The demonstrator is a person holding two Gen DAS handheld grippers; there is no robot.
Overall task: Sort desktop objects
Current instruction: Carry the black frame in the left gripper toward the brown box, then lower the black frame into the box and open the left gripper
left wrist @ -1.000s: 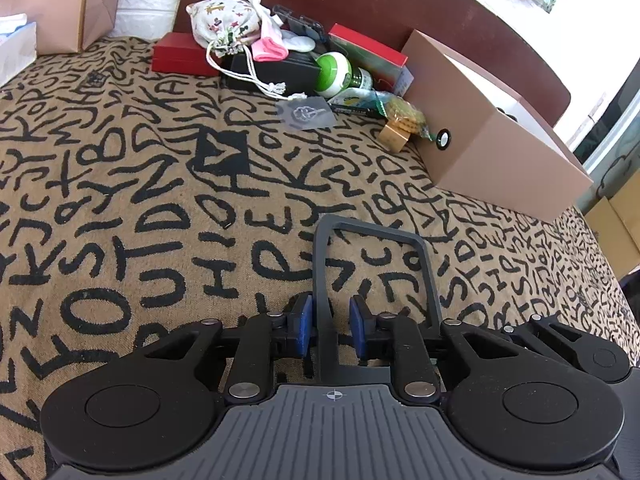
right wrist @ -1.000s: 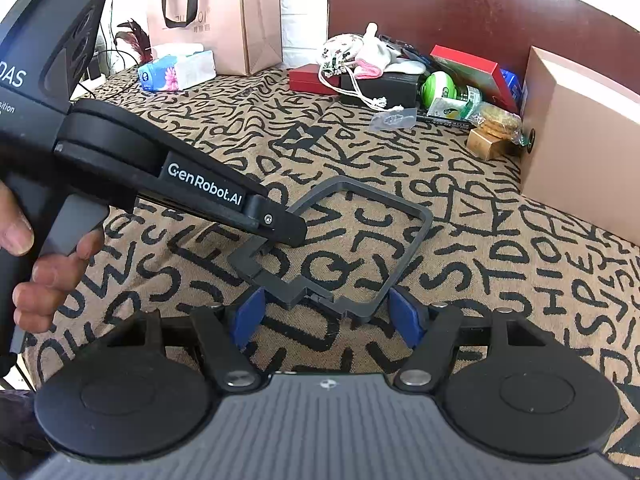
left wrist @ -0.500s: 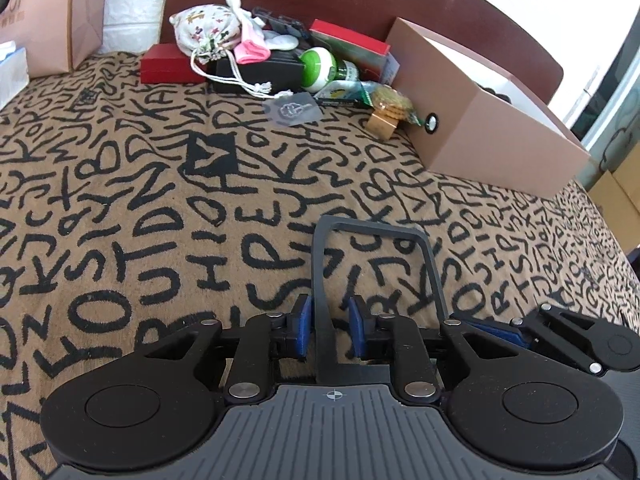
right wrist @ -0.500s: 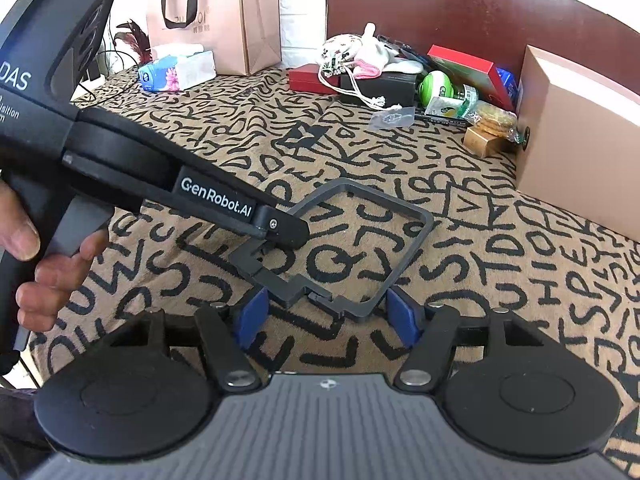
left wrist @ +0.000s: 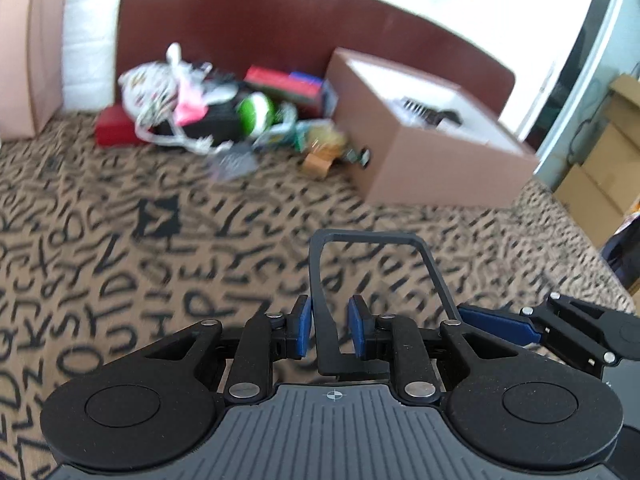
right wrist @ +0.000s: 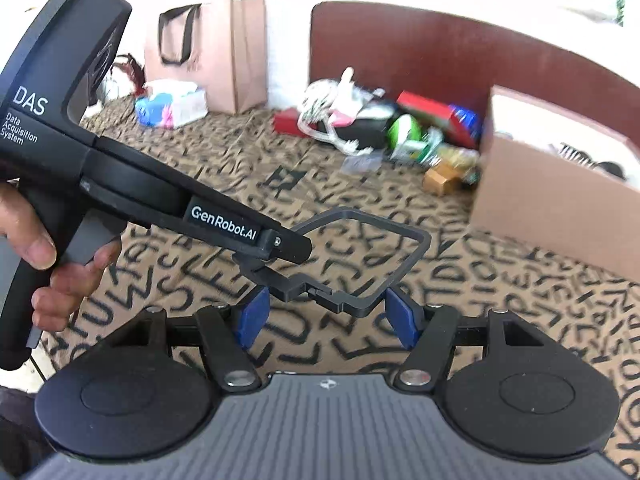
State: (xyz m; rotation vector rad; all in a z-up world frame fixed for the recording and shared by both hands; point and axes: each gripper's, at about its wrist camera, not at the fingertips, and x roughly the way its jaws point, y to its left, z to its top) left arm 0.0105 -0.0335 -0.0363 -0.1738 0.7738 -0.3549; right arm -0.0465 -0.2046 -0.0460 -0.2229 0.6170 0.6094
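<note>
A black rectangular frame (left wrist: pixel 368 236) hangs above the letter-patterned cloth (left wrist: pixel 120 280), held from two sides. My left gripper (left wrist: pixel 331 330) is shut on one thin upright bar of the frame, with a blue pad on either side. In the right wrist view the frame (right wrist: pixel 416 256) spans the gap of my right gripper (right wrist: pixel 326 316), whose blue pads press on its stepped near edge. The left gripper's finger (right wrist: pixel 280 244) lies over the frame's left corner, and a person's hand (right wrist: pixel 44 248) grips its handle.
An open brown cardboard box (left wrist: pixel 432 152) stands at the back right. A pile sits against the dark headboard: a red box (left wrist: pixel 116 132), a drawstring bag (left wrist: pixel 148 84), a green-capped bottle (left wrist: pixel 256 112). A paper bag (right wrist: pixel 216 52) and a tissue pack (right wrist: pixel 172 104) are at the back left.
Both grippers have risen with the frame between them. The cloth has dropped away, more of the box's inside shows, and the background is blurred.
</note>
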